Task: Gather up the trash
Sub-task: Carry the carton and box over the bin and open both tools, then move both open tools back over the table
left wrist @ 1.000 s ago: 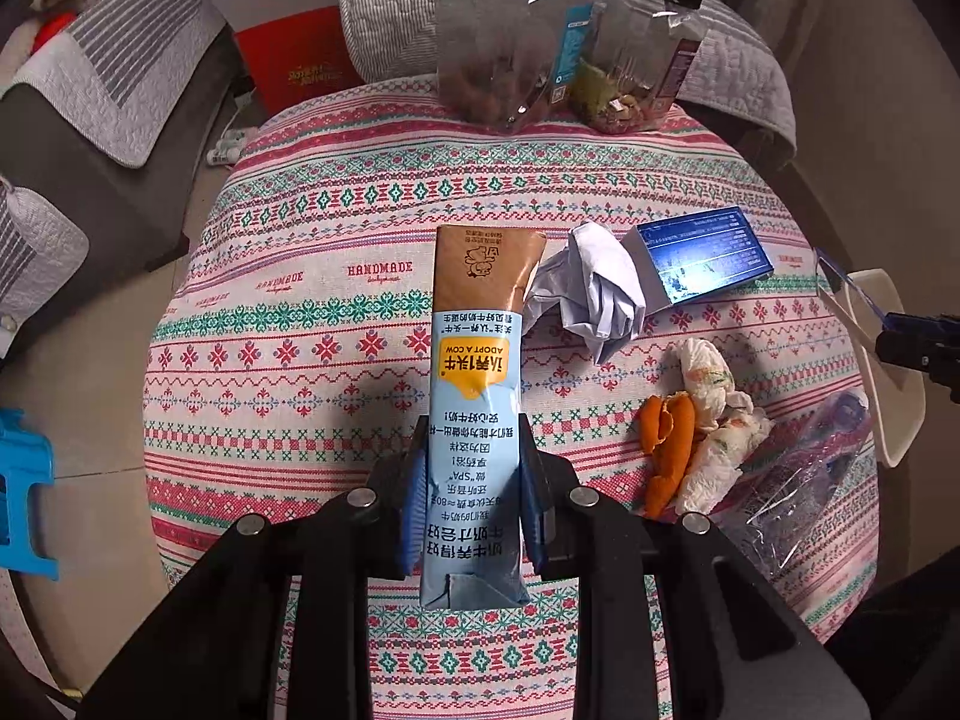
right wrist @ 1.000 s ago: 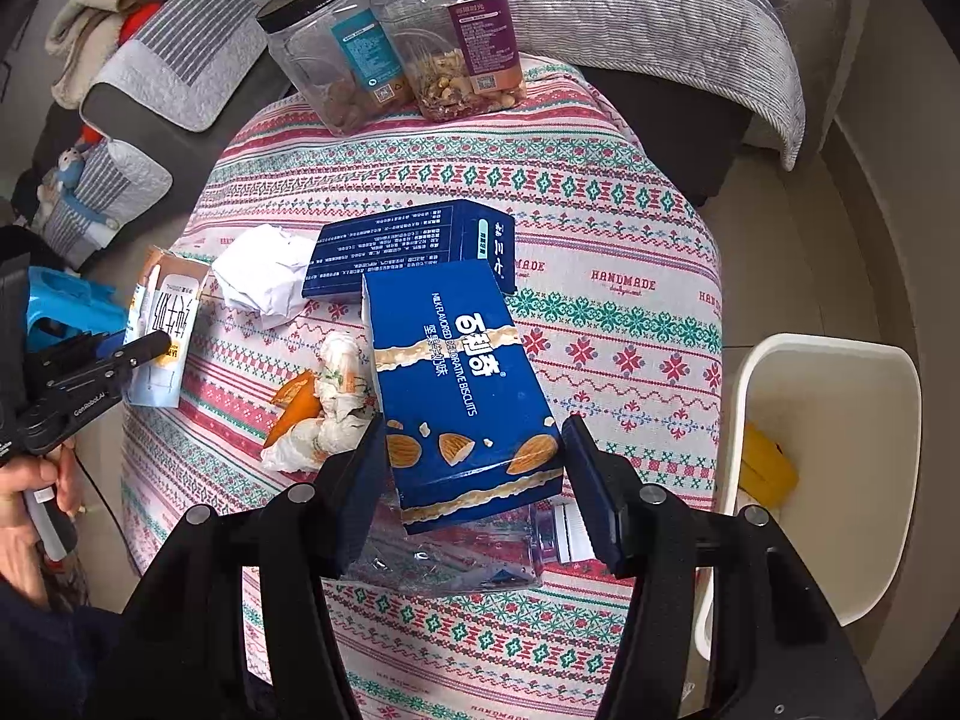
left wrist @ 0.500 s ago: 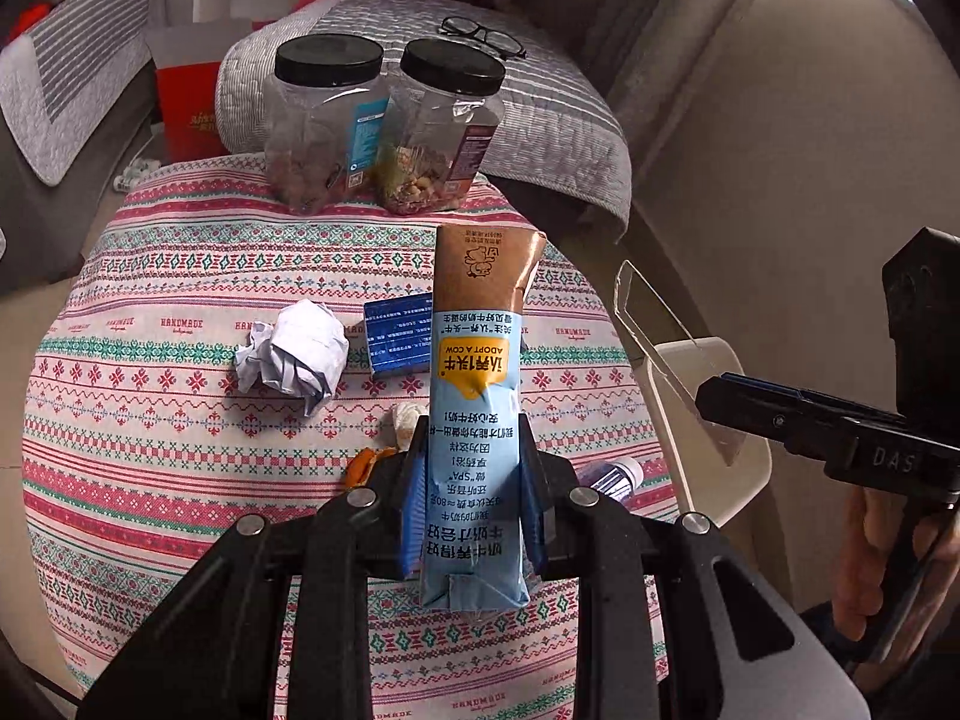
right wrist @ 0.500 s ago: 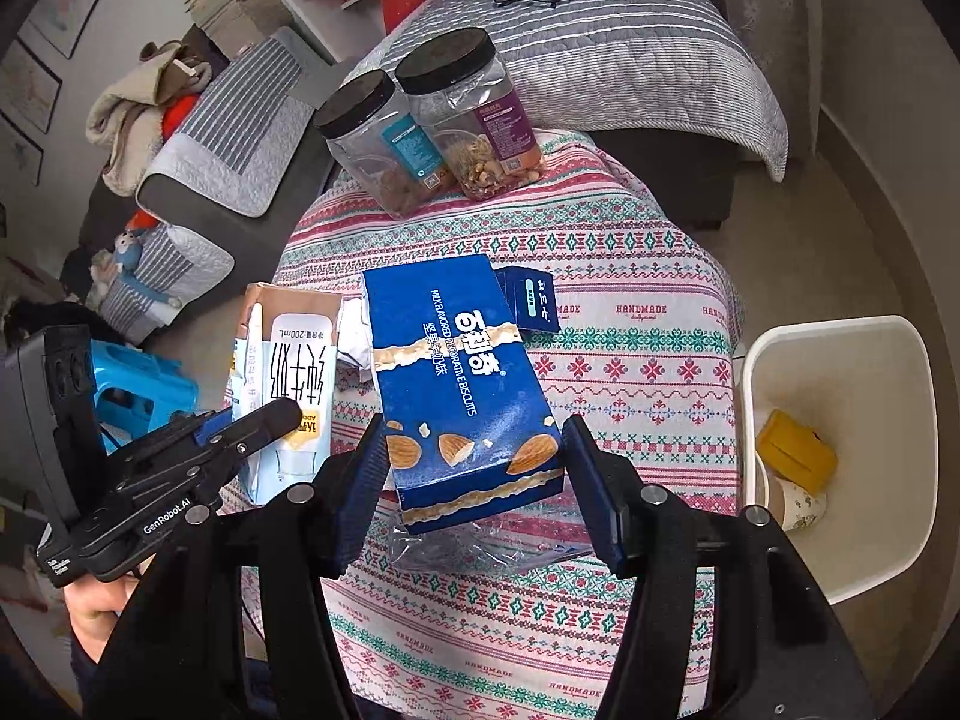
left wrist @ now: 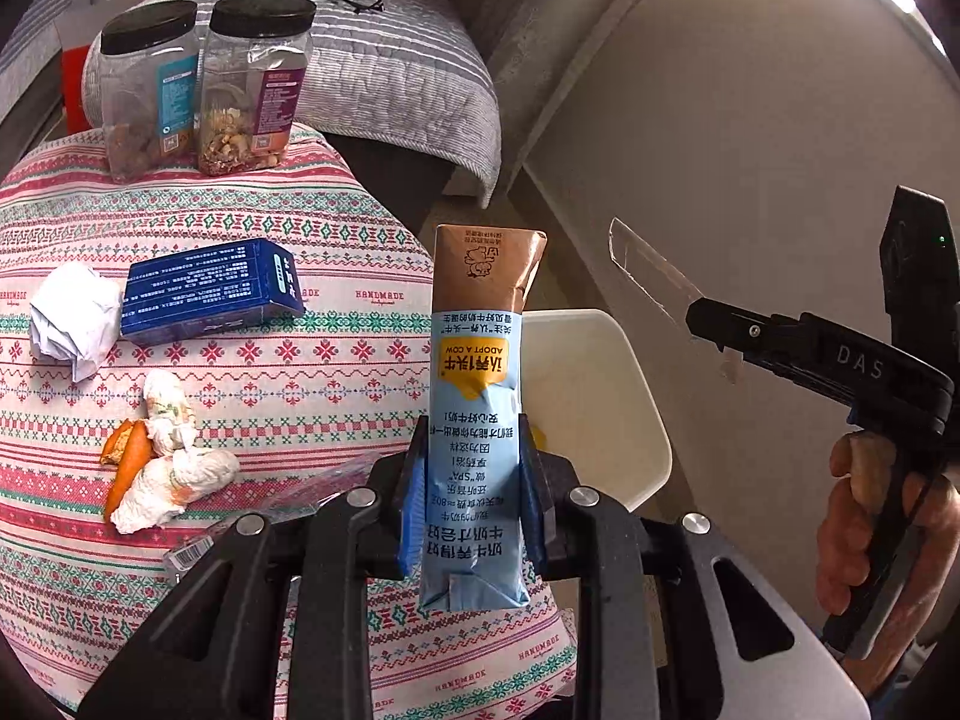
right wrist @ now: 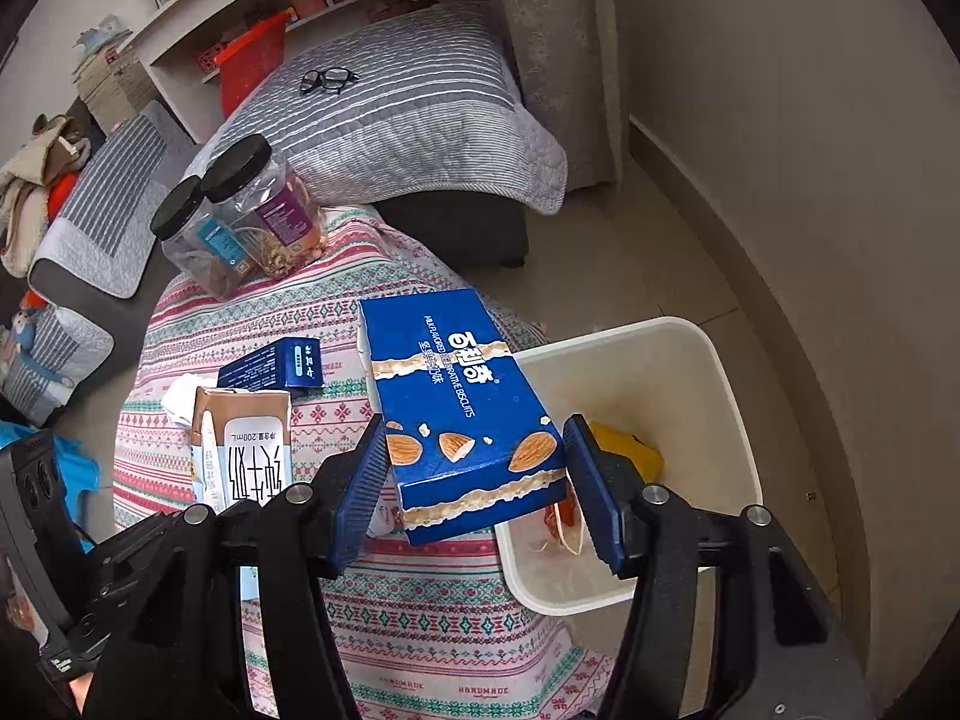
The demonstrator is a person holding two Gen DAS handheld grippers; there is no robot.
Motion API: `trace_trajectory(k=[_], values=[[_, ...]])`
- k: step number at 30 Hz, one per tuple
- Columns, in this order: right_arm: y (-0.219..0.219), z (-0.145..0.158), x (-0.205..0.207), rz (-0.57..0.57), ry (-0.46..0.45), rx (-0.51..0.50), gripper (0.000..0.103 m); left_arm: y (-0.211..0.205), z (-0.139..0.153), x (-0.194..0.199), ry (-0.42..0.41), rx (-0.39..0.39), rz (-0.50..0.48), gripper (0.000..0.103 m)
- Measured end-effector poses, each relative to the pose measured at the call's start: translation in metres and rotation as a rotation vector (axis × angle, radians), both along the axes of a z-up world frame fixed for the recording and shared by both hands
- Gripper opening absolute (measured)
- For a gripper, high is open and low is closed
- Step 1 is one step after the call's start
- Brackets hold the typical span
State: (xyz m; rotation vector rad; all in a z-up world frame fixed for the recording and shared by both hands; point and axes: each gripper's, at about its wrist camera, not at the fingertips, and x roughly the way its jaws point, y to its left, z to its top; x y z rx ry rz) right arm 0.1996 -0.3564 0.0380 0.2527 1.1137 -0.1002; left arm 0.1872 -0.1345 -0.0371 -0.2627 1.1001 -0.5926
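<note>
My left gripper point(left wrist: 471, 480) is shut on a blue and brown milk carton point(left wrist: 477, 396), held above the table's right edge, next to the white trash bin point(left wrist: 600, 402). The carton also shows in the right wrist view point(right wrist: 240, 450). My right gripper point(right wrist: 474, 480) is shut on a blue almond biscuit box point(right wrist: 456, 420), held at the bin's point(right wrist: 678, 360) left rim. The bin holds a yellow item point(right wrist: 624, 456) and some scraps. The right gripper's side point(left wrist: 840, 360) shows in the left wrist view.
On the patterned round table point(left wrist: 336, 276) lie a dark blue box point(left wrist: 210, 288), crumpled white paper point(left wrist: 72, 318), tissues with orange peel point(left wrist: 156, 462) and a clear wrapper point(left wrist: 300, 492). Two nut jars point(left wrist: 204, 84) stand at the back. A grey sofa point(right wrist: 408, 132) is behind.
Both grippers have swung right with their loads. The biscuit box and milk carton went from over the table's middle to the bin's side.
</note>
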Motion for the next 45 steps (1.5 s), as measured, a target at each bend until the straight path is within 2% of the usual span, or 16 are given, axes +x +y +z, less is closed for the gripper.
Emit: trace_trajectory(k=[2,4,6,11,18,21,23,27,29,31,36,38,43,45], values=[[-0.027,-0.007,-0.005,-0.043,0.025,0.043,0.055,-0.028,-0.007,-0.006,0.009,-0.005,-0.038,0.026],[-0.047,-0.011,-0.010,-0.078,0.036,0.036,0.055,-0.059,-0.014,-0.013,0.014,-0.003,-0.074,0.026],[-0.058,-0.017,-0.017,-0.090,0.058,0.023,0.055,-0.086,-0.024,-0.018,0.043,-0.032,-0.098,0.026],[-0.075,-0.038,-0.022,-0.107,0.121,0.023,0.052,-0.135,-0.056,-0.015,0.122,-0.080,-0.091,0.026],[-0.082,-0.035,-0.024,-0.114,0.109,0.037,0.054,-0.159,-0.073,-0.005,0.148,-0.087,-0.049,0.026],[-0.083,-0.028,-0.024,-0.117,0.088,0.041,0.058,-0.161,-0.078,0.001,0.166,-0.108,-0.037,0.044],[-0.084,-0.025,-0.025,-0.118,0.077,0.046,0.061,-0.159,-0.079,0.004,0.155,-0.099,-0.029,0.045],[-0.081,-0.017,-0.024,-0.113,0.045,0.049,0.064,-0.140,-0.075,0.004,0.156,-0.068,-0.024,0.047],[-0.078,-0.014,-0.024,-0.106,0.029,0.043,0.067,-0.130,-0.066,0.001,0.131,-0.043,-0.028,0.048],[-0.073,-0.012,-0.022,-0.098,0.022,0.036,0.068,-0.119,-0.057,-0.001,0.103,-0.017,-0.028,0.052],[-0.052,-0.009,-0.015,-0.058,0.010,0.027,0.069,-0.078,-0.031,-0.002,0.054,0.053,-0.010,0.054],[-0.042,-0.007,-0.012,-0.037,0.003,0.022,0.070,-0.055,-0.020,0.000,0.034,0.098,0.010,0.058],[-0.021,-0.012,-0.004,0.007,0.014,0.033,0.071,0.025,0.005,0.016,0.011,0.179,0.096,0.059],[-0.009,-0.014,-0.002,0.031,0.024,0.040,0.071,0.060,0.005,0.024,0.020,0.233,0.147,0.060]])
